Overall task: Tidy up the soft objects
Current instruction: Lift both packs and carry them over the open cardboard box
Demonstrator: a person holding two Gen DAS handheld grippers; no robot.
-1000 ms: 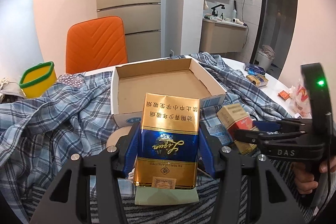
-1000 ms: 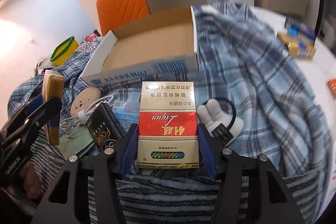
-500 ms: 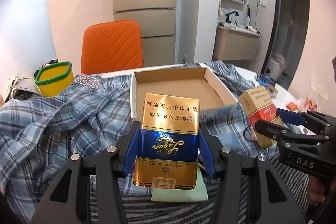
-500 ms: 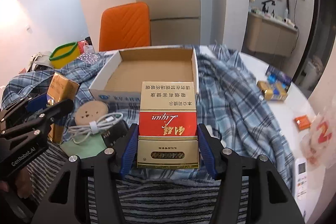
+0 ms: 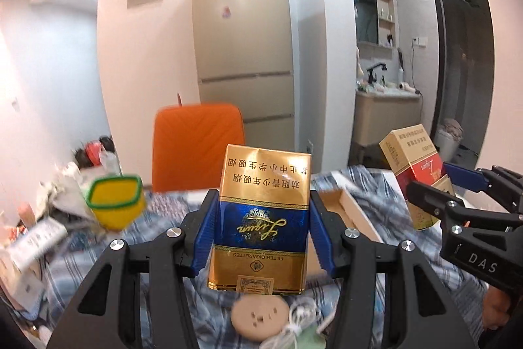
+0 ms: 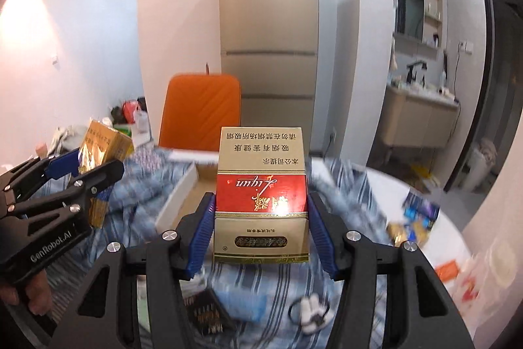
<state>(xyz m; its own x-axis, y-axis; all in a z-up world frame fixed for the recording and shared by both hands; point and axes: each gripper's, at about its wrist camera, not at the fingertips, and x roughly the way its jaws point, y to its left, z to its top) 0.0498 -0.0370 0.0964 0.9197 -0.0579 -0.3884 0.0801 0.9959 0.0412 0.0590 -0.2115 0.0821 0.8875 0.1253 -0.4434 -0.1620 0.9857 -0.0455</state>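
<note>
My left gripper (image 5: 261,234) is shut on a blue and gold cigarette pack (image 5: 261,218), held up above the table. My right gripper (image 6: 260,231) is shut on a red and gold cigarette pack (image 6: 261,195), also raised. Each gripper shows in the other's view: the right one (image 5: 457,185) with its red pack (image 5: 415,162) at the right, the left one (image 6: 75,165) with its gold pack (image 6: 101,146) at the left. The open cardboard box (image 5: 346,205) (image 6: 183,198) lies on the blue plaid cloth (image 5: 147,234) beyond both packs, partly hidden by them.
An orange chair (image 5: 199,149) and a fridge (image 5: 245,54) stand behind the table. A yellow tub with a green rim (image 5: 114,201) sits at the left. A round beige disc (image 5: 258,314) with a white cable, a dark pack (image 6: 209,316) and a small white plush (image 6: 310,316) lie near me.
Both grippers have lifted and tilted up with their packs; the views now look at the fridge and walls, with the box lower in the frame.
</note>
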